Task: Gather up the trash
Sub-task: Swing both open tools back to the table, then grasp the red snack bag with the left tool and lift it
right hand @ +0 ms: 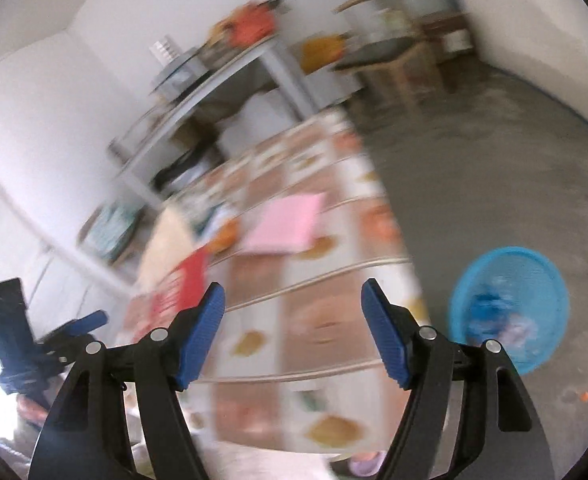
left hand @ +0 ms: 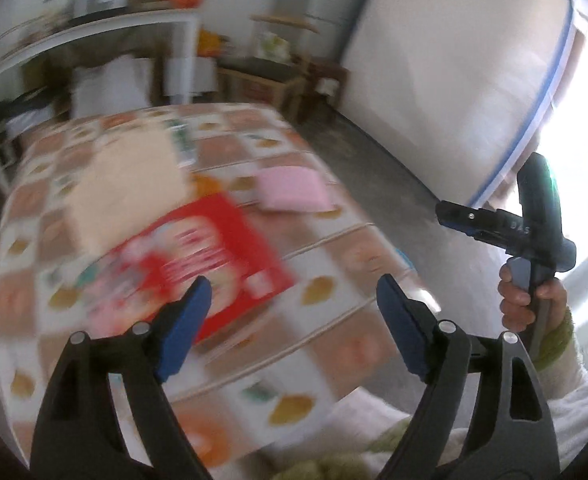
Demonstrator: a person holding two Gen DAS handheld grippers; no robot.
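Both views are motion-blurred. A table with a patterned cloth (left hand: 334, 248) holds a red printed packet (left hand: 221, 248), a beige sheet (left hand: 129, 188) and a pink square (left hand: 294, 190). My left gripper (left hand: 294, 300) is open and empty above the table's near part, right of the red packet. My right gripper (right hand: 294, 312) is open and empty above the table (right hand: 326, 312); it also shows in the left wrist view (left hand: 490, 228). The pink square (right hand: 285, 224) and red packet (right hand: 185, 280) lie ahead of it. A blue basket (right hand: 510, 304) with scraps inside stands on the floor at right.
A white shelf unit (left hand: 93, 40) with pots and bags stands behind the table. Wooden stools (left hand: 269, 76) stand at the back. A white mattress (left hand: 454, 60) leans on the right wall. Grey concrete floor (right hand: 494, 168) lies right of the table.
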